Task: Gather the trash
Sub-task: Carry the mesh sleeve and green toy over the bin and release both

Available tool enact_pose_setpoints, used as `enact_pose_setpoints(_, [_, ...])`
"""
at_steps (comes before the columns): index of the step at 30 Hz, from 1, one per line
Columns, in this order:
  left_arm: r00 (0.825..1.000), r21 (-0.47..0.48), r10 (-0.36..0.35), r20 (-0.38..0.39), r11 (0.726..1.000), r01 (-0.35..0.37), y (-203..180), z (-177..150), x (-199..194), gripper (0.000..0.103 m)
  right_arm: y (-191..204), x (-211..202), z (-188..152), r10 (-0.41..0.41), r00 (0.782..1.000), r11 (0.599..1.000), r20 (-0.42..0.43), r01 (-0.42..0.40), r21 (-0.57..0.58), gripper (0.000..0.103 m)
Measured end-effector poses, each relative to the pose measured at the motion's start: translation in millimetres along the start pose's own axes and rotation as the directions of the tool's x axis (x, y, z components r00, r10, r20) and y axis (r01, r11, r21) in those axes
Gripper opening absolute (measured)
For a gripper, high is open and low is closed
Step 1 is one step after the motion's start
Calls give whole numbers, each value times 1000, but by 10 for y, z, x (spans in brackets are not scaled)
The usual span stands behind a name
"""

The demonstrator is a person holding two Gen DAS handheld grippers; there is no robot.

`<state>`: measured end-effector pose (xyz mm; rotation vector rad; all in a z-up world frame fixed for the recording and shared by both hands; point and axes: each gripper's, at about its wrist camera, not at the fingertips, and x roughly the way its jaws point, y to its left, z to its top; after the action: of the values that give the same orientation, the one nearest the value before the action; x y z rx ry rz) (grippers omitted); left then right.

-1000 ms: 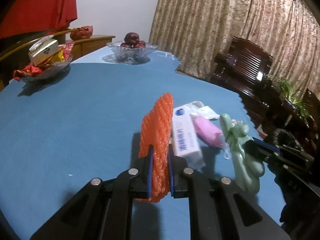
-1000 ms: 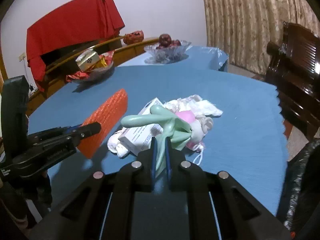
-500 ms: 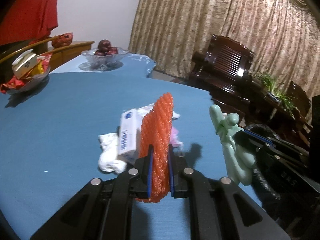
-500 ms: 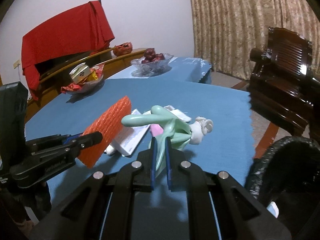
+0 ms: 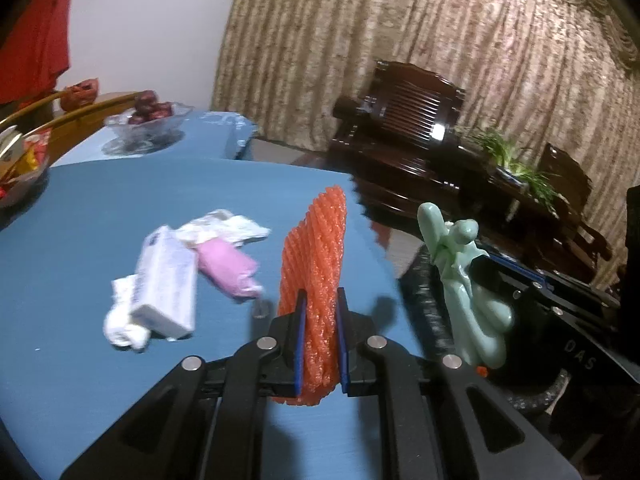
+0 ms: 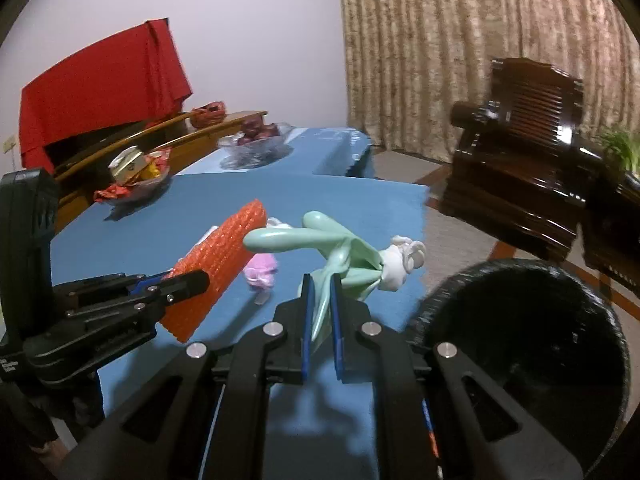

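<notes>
Orange foam net [image 5: 316, 272] clamped in left gripper [image 5: 319, 344] | green glove [image 6: 340, 252] pinched by right gripper [image 6: 320, 320] | both poised near black bin [image 6: 520, 344], likely for dropping

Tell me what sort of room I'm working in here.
Most likely a home living or dining room. A table under a blue tablecloth holds a glass fruit bowl, carved dark wooden chairs stand beside it, and heavy patterned curtains cover the far wall.

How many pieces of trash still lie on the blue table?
4 visible: a white box, crumpled white paper at its near end, a pink wrapper beside the box, and white wrapping behind. More may lie hidden underneath.
</notes>
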<state>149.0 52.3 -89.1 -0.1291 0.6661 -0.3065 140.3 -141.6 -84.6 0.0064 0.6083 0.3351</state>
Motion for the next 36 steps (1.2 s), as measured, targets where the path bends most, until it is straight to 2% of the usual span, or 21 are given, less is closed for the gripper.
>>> enact_pose_setpoints(11, [995,82,-96,-11,992,97,-724,43,228,13,-527,-345,-168,-111,994,992,13,110,63,8])
enact_pose_setpoints(19, [990,166,-141,-23,976,143,-1253,50,435,13,-941,-574,-330,-191,982,975,3,190,114,8])
enact_pose_setpoints(25, [984,185,-175,-41,966,180,-1556,25,602,13,-1214,-692,-477,-251,968,958,-19,251,138,8])
enact_pose_setpoints(36, [960,214,-252,-120,938,273,-2024,-106,964,13,-1700,-705,-814,-313,945,924,-95,326,199,8])
